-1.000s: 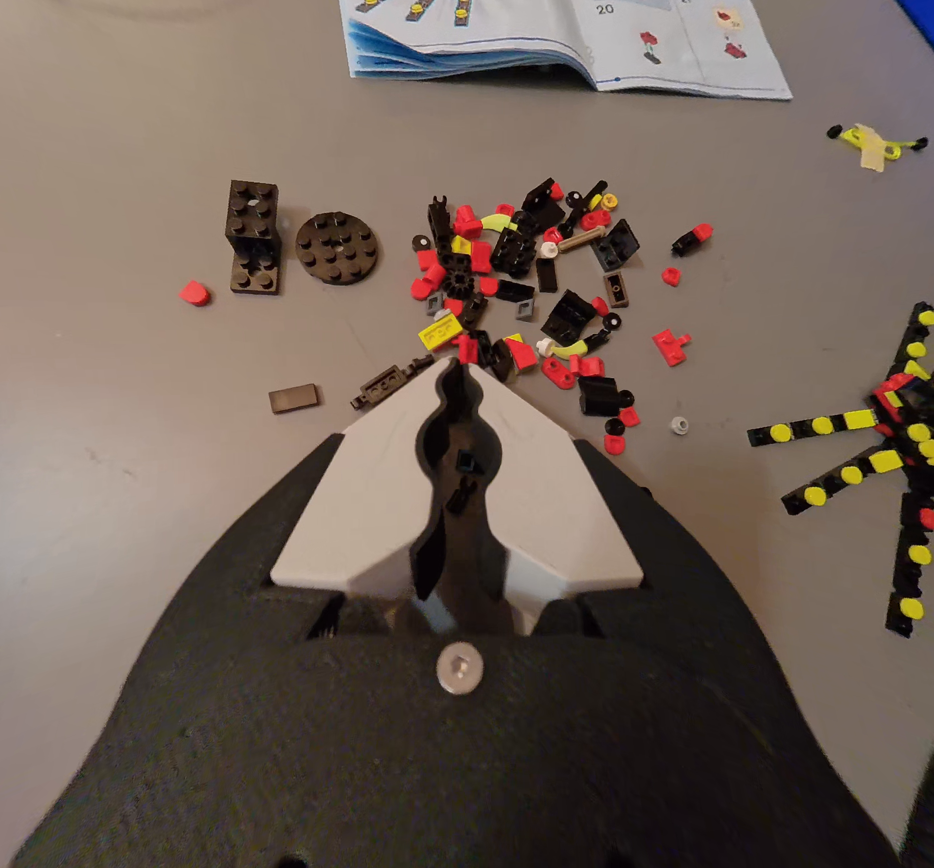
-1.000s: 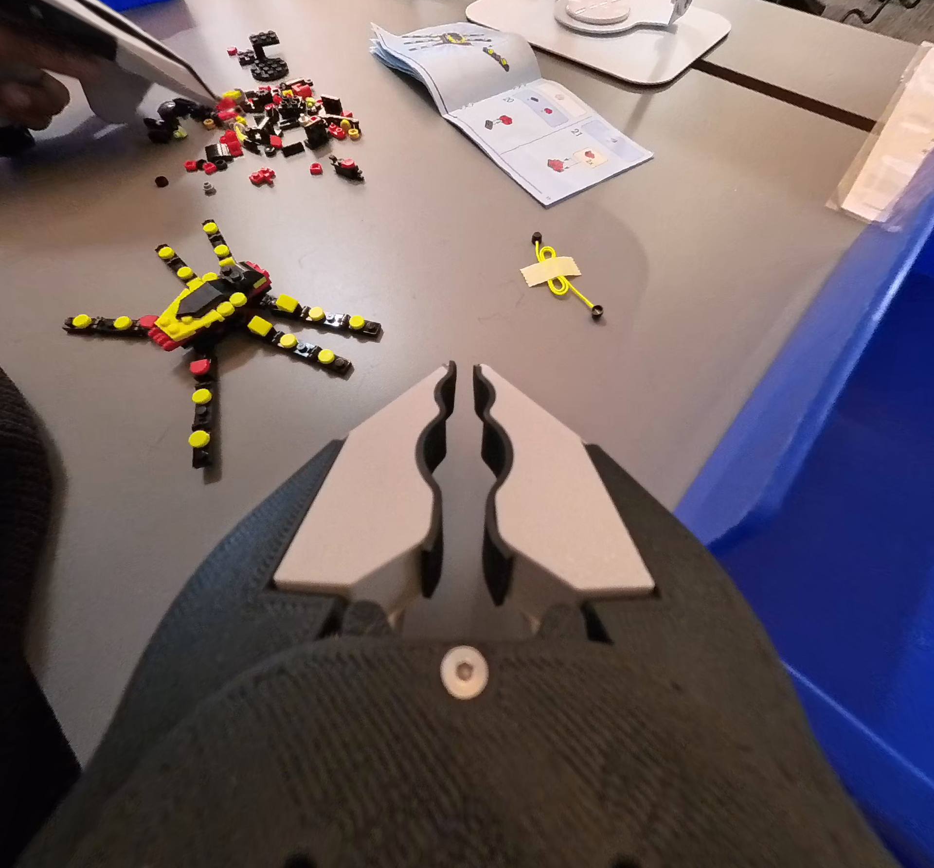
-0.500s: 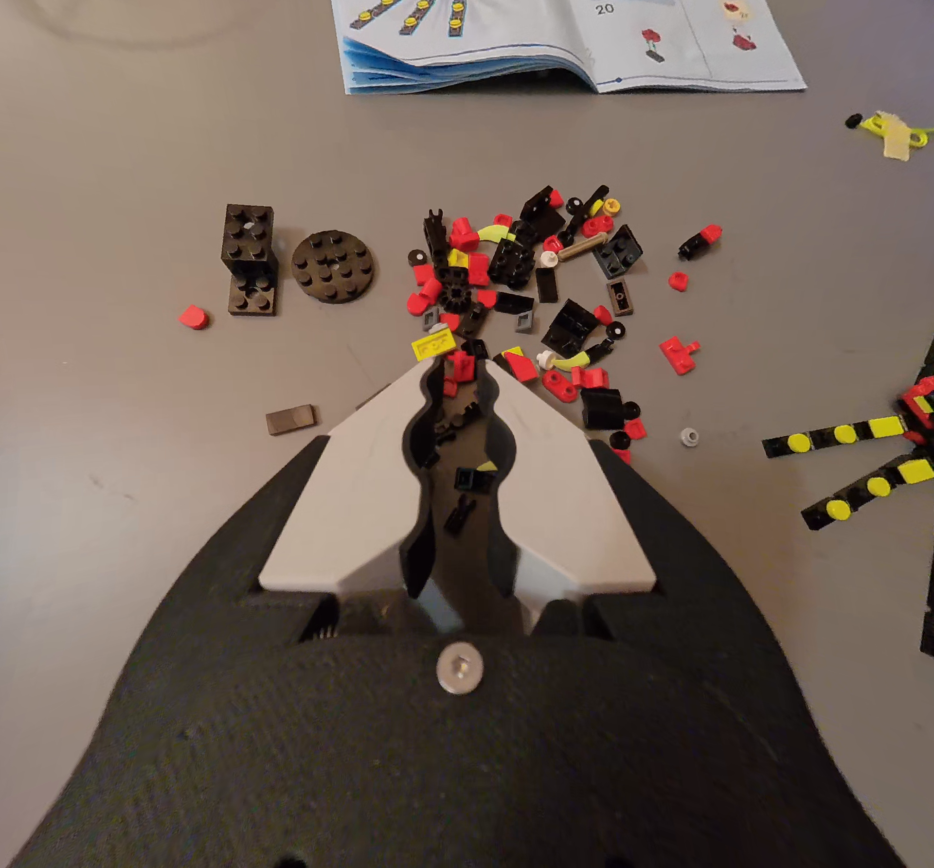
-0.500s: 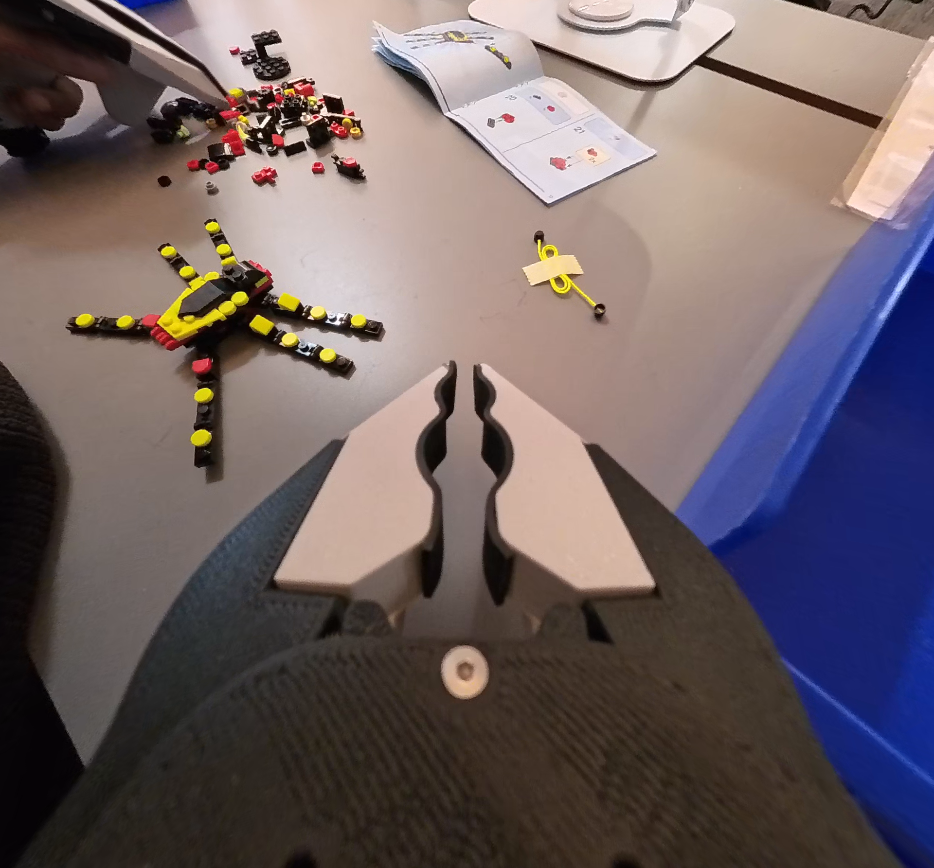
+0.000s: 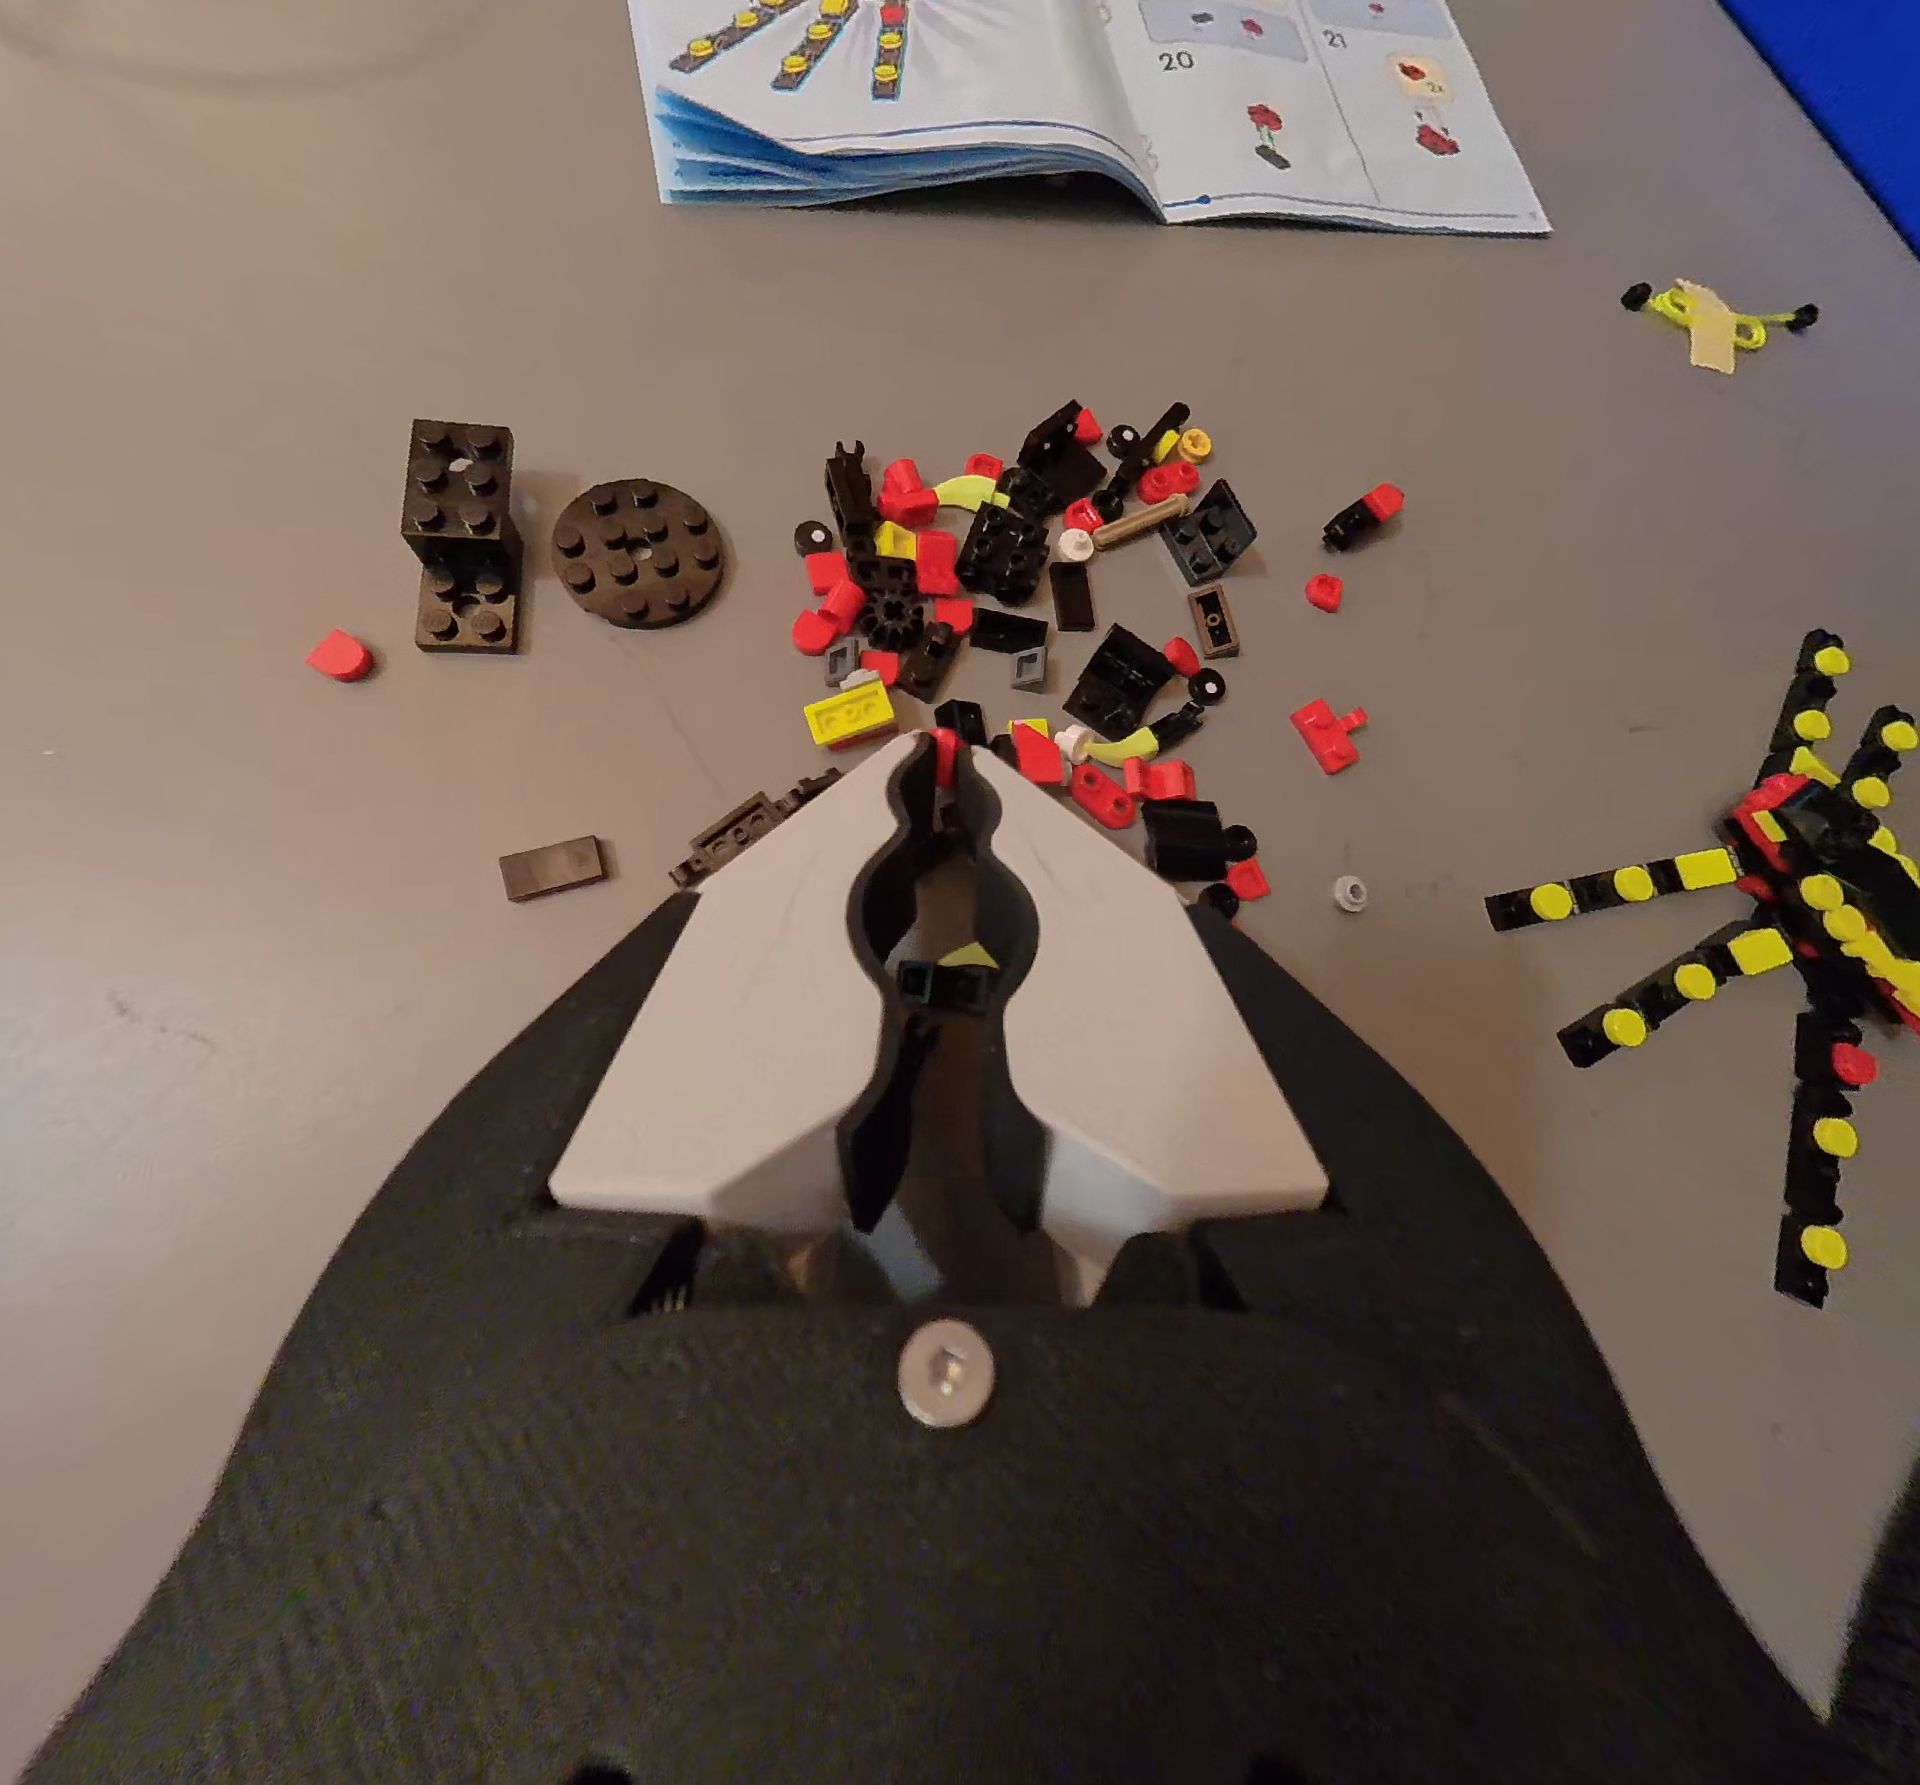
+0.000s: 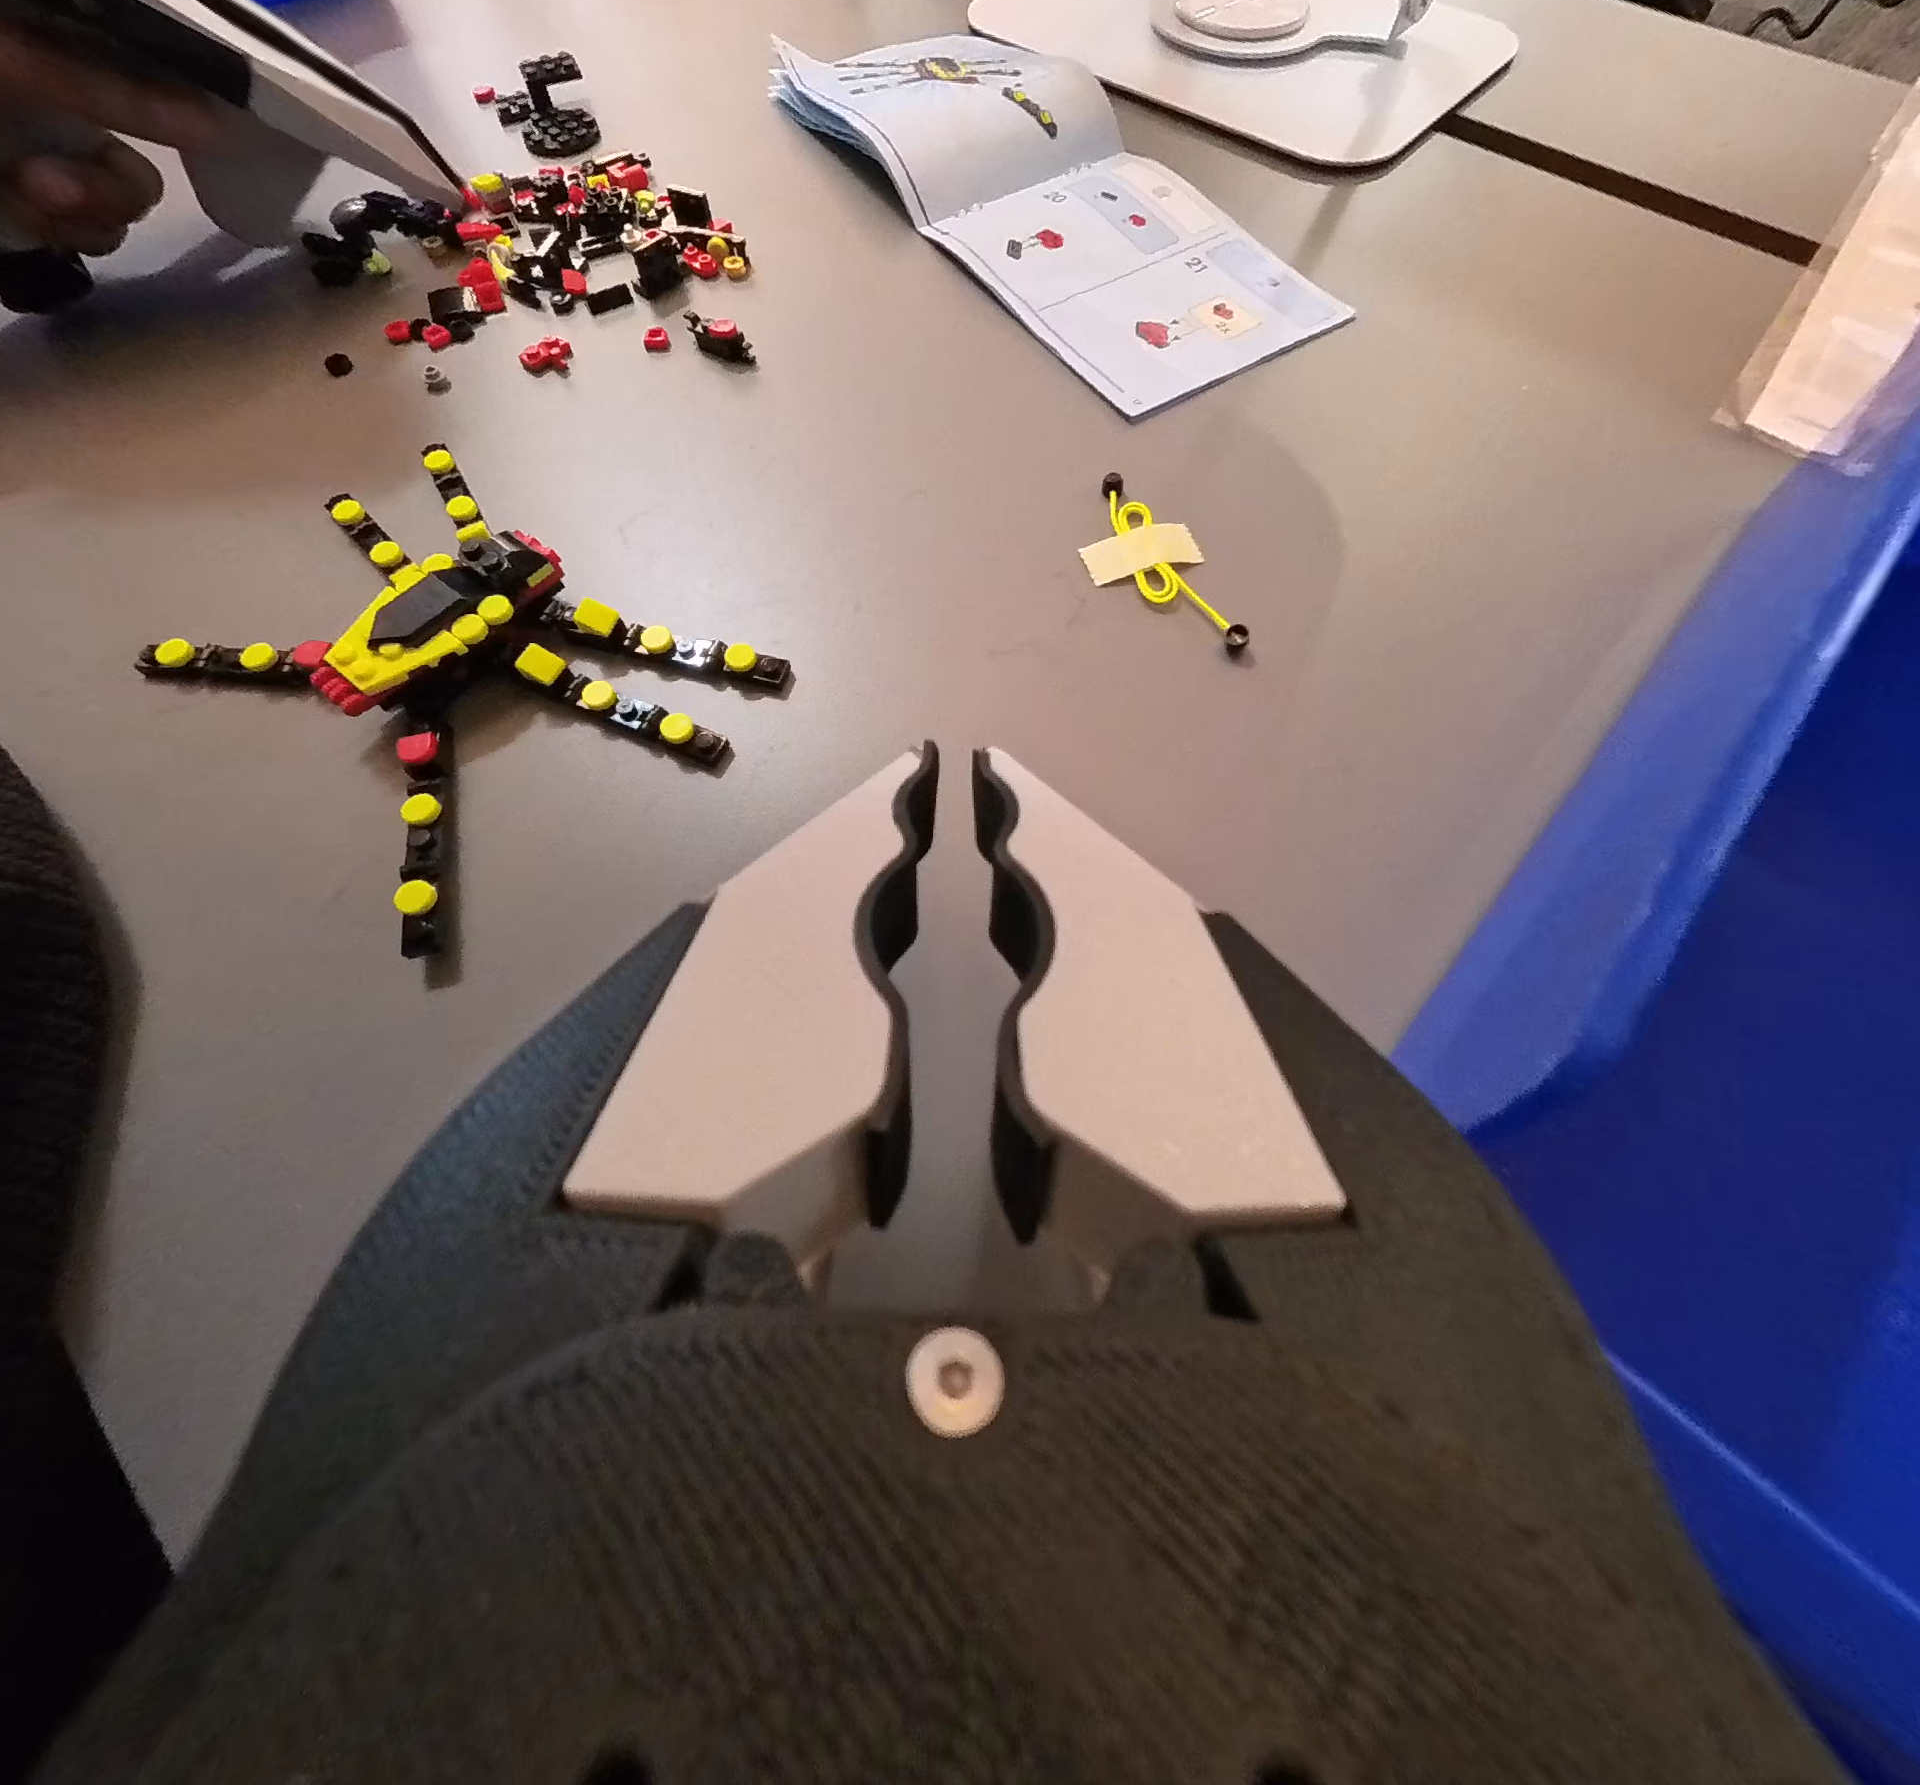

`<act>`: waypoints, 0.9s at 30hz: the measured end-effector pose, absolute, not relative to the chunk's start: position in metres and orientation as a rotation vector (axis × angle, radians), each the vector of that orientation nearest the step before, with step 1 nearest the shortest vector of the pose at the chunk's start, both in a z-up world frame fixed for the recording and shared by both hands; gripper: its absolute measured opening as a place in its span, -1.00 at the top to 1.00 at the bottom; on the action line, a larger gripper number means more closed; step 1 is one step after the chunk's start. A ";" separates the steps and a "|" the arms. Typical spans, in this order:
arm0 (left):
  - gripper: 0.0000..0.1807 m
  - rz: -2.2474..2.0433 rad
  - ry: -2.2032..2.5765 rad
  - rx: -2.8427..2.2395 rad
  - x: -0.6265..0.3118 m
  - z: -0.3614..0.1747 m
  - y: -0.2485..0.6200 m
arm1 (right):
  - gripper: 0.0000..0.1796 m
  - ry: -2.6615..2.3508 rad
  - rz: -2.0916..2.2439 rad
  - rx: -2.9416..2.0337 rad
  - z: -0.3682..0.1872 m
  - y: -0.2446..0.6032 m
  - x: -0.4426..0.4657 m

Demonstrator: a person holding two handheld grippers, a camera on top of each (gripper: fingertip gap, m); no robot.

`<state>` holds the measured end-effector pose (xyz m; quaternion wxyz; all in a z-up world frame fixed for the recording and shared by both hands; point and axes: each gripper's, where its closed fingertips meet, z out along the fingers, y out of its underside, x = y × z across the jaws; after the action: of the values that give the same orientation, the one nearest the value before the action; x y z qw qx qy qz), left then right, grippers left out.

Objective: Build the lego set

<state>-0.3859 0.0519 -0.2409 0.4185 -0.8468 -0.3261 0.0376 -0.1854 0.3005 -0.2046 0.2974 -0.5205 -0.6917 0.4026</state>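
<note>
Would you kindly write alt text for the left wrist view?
The left gripper pinches a small red piece at the near edge of a pile of loose bricks on a grey table, with an open instruction booklet beyond.

Light: soft, even and rather dim indoor light.
Glare: pale sheen lay on the grey counter point(image 6: 935, 447) near the far edge.
Shadows: faint and short.
Distortion: wide-angle bending at the edges.
Blur: the near gripper bodies and frame corners were soft.
</note>
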 end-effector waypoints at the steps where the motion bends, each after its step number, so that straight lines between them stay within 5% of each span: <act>1: 1.00 0.099 -0.810 -2.118 -0.386 -0.239 0.052 | 0.95 -1.840 1.068 -1.384 -0.205 0.301 -0.186; 27: 1.00 -0.004 -0.514 -2.006 -0.311 -0.189 0.143 | 0.97 -1.767 1.339 -1.351 -0.177 0.274 -0.181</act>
<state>-0.3106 0.1431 -0.1886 0.5102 -0.8331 -0.2135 -0.0018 -0.1814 0.2739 -0.1765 0.2691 -0.5013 -0.6555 0.4966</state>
